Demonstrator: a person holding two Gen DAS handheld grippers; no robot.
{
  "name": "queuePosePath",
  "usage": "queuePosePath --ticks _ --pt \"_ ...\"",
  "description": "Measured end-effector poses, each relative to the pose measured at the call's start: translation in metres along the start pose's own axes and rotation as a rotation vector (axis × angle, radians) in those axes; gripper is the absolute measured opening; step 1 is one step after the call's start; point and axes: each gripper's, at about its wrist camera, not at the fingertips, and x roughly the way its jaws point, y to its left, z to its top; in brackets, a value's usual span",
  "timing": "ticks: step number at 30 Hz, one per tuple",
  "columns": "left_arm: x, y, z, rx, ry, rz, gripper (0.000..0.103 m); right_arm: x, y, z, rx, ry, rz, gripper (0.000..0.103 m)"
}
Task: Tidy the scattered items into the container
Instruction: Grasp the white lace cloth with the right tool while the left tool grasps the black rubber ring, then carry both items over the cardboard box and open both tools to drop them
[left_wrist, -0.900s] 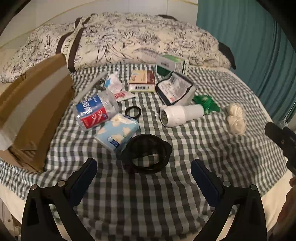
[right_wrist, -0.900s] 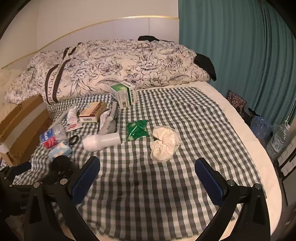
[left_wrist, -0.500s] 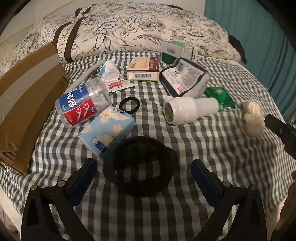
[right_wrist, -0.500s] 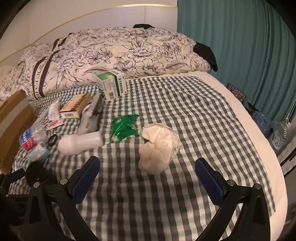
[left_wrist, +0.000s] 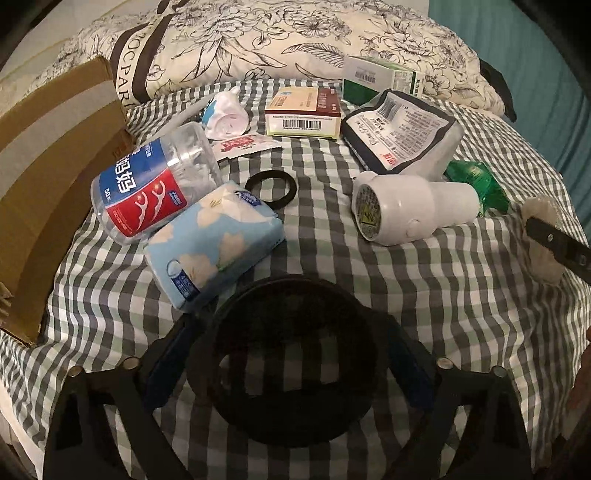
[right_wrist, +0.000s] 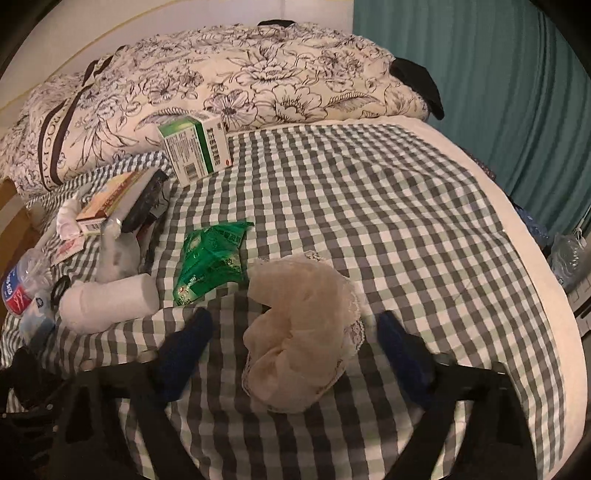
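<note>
My left gripper (left_wrist: 288, 365) is open, its blue pads on either side of a large black fabric ring (left_wrist: 284, 369) lying on the checked bedspread. My right gripper (right_wrist: 295, 343) is open around a cream lace bundle (right_wrist: 299, 332), which also shows in the left wrist view (left_wrist: 543, 236). The cardboard box (left_wrist: 48, 177) stands at the left. Scattered items include a floss-pick jar (left_wrist: 151, 184), a blue tissue pack (left_wrist: 214, 236), a white bottle-shaped device (left_wrist: 410, 210), a green sachet (right_wrist: 210, 262), a small black ring (left_wrist: 271, 184) and a green box (right_wrist: 195, 147).
A floral duvet (right_wrist: 240, 81) is heaped at the back. A teal curtain (right_wrist: 498, 74) hangs on the right beyond the bed edge. A red-and-cream box (left_wrist: 303, 114), a dark pouch (left_wrist: 399, 129) and a white roll (left_wrist: 225, 114) lie behind the near items.
Both grippers have moved forward and down. The left now straddles the black ring, and the right now straddles the lace bundle. Both stay open.
</note>
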Motion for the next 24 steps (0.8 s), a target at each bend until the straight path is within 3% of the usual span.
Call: queuePosePath --ticks 1,3,4,7,17,24 --pt "0.000 0.000 0.000 0.002 -0.001 0.000 0.086 0.003 0.000 -0.001 -0.003 0.015 -0.003 0.056" --pt "-0.002 -0.001 -0.001 0.014 -0.004 -0.004 0.076 0.010 0.000 -0.004 -0.001 0.050 0.000 0.040" --pt "-0.004 -0.001 -0.001 0.020 -0.004 -0.002 0.076 0.013 -0.001 -0.005 0.002 0.062 0.003 0.032" --pt "-0.006 0.001 -0.001 0.017 0.004 -0.003 0.076 0.011 -0.004 -0.009 0.009 0.067 0.017 0.017" --pt "-0.034 0.009 -0.006 0.007 -0.029 0.016 0.076 -0.034 -0.016 -0.026 0.064 0.043 0.096 0.013" --pt "-0.074 0.014 -0.006 0.012 -0.100 0.005 0.076 -0.081 -0.009 -0.038 0.060 0.005 0.131 0.013"
